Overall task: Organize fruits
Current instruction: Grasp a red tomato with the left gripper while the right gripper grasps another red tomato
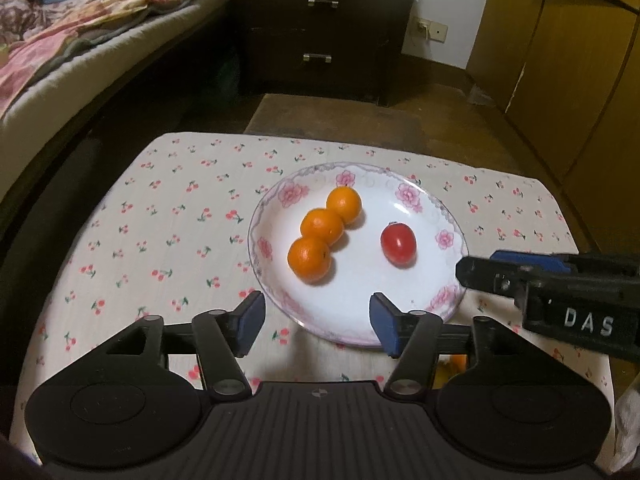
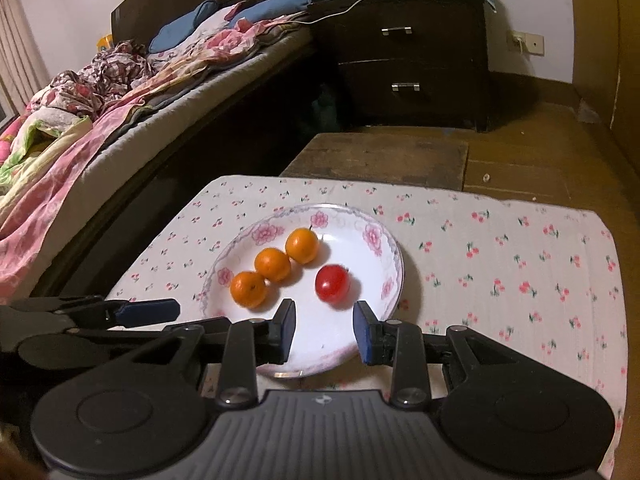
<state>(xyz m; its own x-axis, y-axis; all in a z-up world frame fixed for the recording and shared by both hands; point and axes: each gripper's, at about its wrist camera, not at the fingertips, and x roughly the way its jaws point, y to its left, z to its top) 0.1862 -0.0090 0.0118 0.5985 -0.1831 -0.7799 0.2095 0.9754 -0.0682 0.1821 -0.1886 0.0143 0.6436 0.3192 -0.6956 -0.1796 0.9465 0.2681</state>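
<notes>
We saw three round orange tangerines in a touching row and one glossy red tomato apart, on the flower-rimmed white plate beyond our spread, empty left tongs and narrowly parted, empty right tongs; cherry-print tabletop lay bare rightward.

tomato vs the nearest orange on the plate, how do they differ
The tomato is red and glossy; the nearest orange is orange and matte. The tomato lies alone, while the orange heads a touching row of three. Both rest on the flowered plate, free of either gripper.
</notes>
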